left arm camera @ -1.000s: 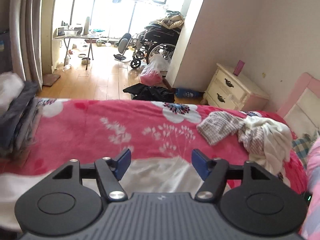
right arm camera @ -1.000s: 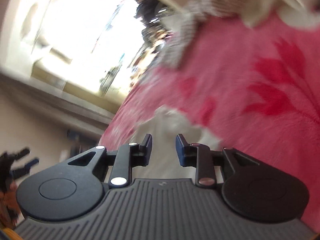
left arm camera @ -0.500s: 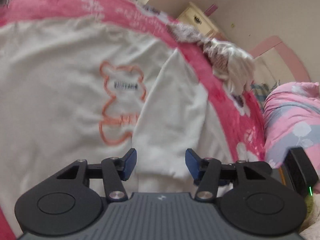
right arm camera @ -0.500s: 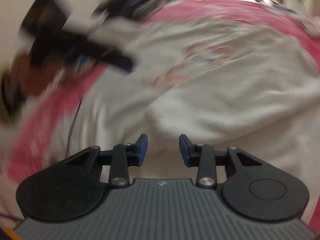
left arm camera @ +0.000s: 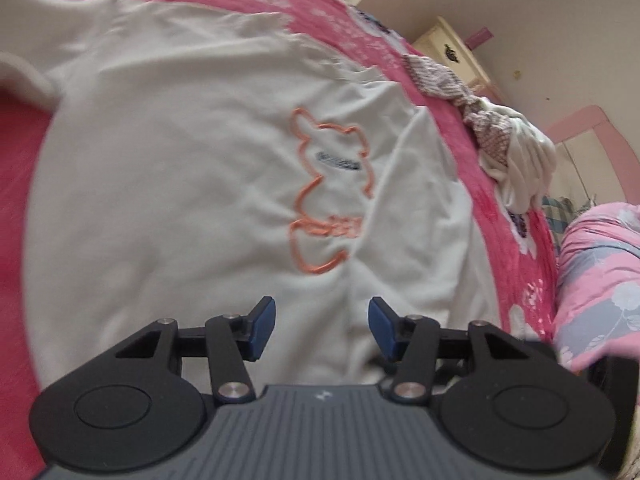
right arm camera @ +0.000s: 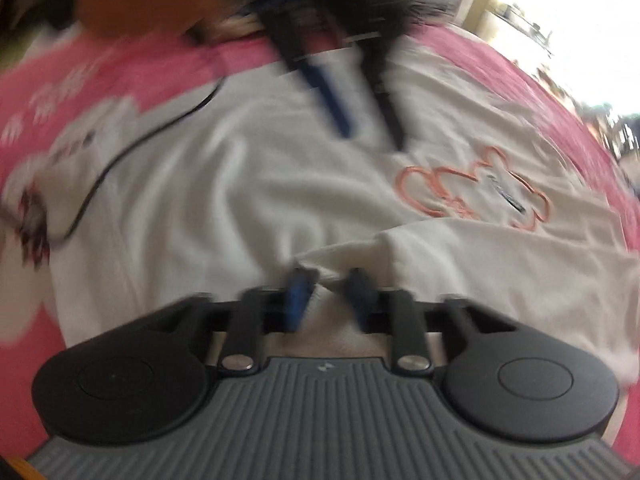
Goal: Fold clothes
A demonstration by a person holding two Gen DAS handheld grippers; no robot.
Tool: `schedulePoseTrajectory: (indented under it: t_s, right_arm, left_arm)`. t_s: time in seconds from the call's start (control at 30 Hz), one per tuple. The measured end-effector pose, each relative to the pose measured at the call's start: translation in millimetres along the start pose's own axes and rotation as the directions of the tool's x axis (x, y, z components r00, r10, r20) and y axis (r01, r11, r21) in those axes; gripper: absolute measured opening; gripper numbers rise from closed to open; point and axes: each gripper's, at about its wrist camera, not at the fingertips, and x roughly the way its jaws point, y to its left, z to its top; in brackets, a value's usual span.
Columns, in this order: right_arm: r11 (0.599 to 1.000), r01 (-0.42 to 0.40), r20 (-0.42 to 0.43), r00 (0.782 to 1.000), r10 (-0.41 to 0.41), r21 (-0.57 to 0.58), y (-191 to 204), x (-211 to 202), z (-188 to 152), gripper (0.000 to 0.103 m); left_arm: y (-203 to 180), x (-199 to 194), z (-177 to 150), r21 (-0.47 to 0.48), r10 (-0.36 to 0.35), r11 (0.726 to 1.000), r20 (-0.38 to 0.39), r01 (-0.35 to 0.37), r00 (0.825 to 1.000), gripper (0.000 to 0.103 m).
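White sweatshirt [left arm camera: 192, 184] lay spread flat on the pink floral bedspread [left arm camera: 336, 20], orange bear outline [left arm camera: 332, 196] facing up, one sleeve folded inward across the body near the right edge. Left gripper [left arm camera: 322, 330] was pitched steeply down over the near hem; blue fingers [left arm camera: 262, 326] stood parted, released, with only flat cloth under the gap and nothing pinched. In the right wrist view the right gripper [right arm camera: 328, 294] was likewise angled down at the garment's folded edge; its fingers [right arm camera: 296, 296] had just been closing, a ridge of white fabric sat between them, but blur kept me from telling whether the pads actually pressed it. The left gripper showed across the shirt at the top of that view, heavily smeared, tips pointing down at the cloth. A thin dark cord [right arm camera: 120, 156] ran over the sweatshirt's left side. A crumpled checked garment [left arm camera: 492, 128] lay further up the bed, well apart from the sweatshirt. A cream nightstand [left arm camera: 452, 52] stood by the wall beyond.
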Motion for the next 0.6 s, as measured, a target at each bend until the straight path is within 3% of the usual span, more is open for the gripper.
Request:
schedulePoseTrajectory:
  t_s: [0.1,0.2,0.3,0.37,0.43,0.5,0.6]
  right_arm:
    - [0.971,-0.072,0.034,0.997,0.066,0.230,-42,-3,7,0.009]
    - [0.877,-0.158,0.133,0.985,0.109,0.453,-93,-18,15,0.007]
    - [0.769,-0.249,0.284,0.954,0.092,0.589,-139,-38,34,0.003]
    - [0.721,-0.316,0.379,0.922,0.080,0.617,-161,-52,52,0.003]
    - [0.706,-0.354,0.446,0.893,0.060,0.613,-176,-62,72,0.003]
    - [0.720,-0.360,0.484,0.874,0.038,0.593,-184,-66,95,0.003]
    - [0.736,-0.365,0.483,0.874,0.060,0.570,-186,-66,113,0.004]
  left_arm:
    - [19,-9,-6,-0.052,-0.013,0.999,0.028,0.015,1.000,0.052]
    - [32,-14,-9,-0.072,-0.014,0.997,0.041,0.017,0.999,0.052]
    - [39,-13,-9,-0.074,0.009,0.997,0.039,-0.007,0.999,0.052]
    - [42,-14,-8,-0.082,0.013,0.997,0.046,-0.009,0.999,0.052]
    - [46,-17,-7,-0.092,0.018,0.996,0.062,-0.012,0.998,0.052]
    - [51,-21,-6,-0.109,0.017,0.994,0.075,-0.009,0.997,0.052]
    - [59,-27,-6,-0.132,0.011,0.991,0.090,0.001,0.996,0.052]
